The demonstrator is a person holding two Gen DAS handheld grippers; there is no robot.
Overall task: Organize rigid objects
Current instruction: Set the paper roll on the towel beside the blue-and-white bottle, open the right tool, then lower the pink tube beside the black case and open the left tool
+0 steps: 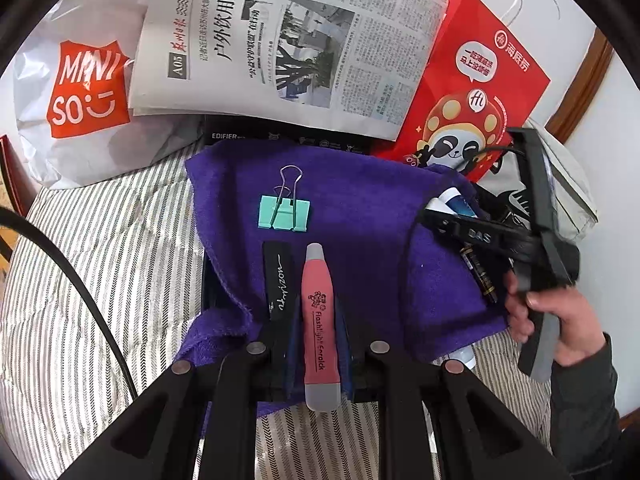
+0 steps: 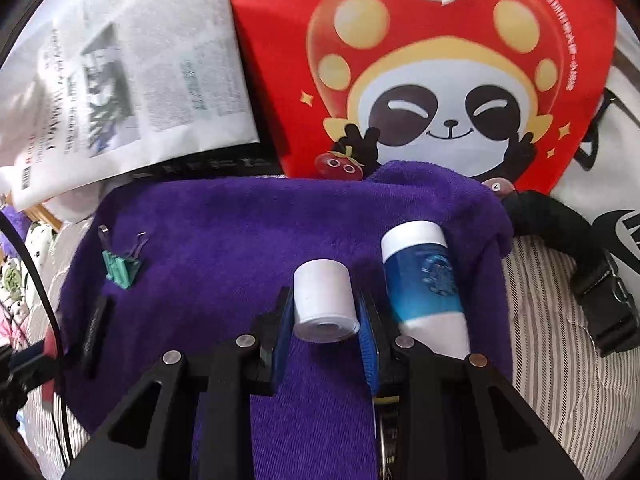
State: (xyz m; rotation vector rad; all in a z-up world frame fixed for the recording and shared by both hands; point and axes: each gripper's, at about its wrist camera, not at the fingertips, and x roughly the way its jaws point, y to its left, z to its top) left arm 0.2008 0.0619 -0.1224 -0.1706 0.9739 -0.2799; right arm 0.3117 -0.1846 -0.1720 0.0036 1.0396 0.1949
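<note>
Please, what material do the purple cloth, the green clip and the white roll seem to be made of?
Purple cloth: soft terry-like fabric, fuzzy matte pile.
Green clip: probably painted metal body, with shiny wire handles.
White roll, between the right tool's pads: likely paper, matte, wound layers visible at its end.

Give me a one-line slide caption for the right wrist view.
Right gripper closed on a white paper roll above the purple towel, blue-and-white tube alongside.

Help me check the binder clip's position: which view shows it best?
The left wrist view: the green binder clip lies sharp and unobstructed on the purple towel, handles visible. The right wrist view shows it small and distorted near the left edge.
</note>
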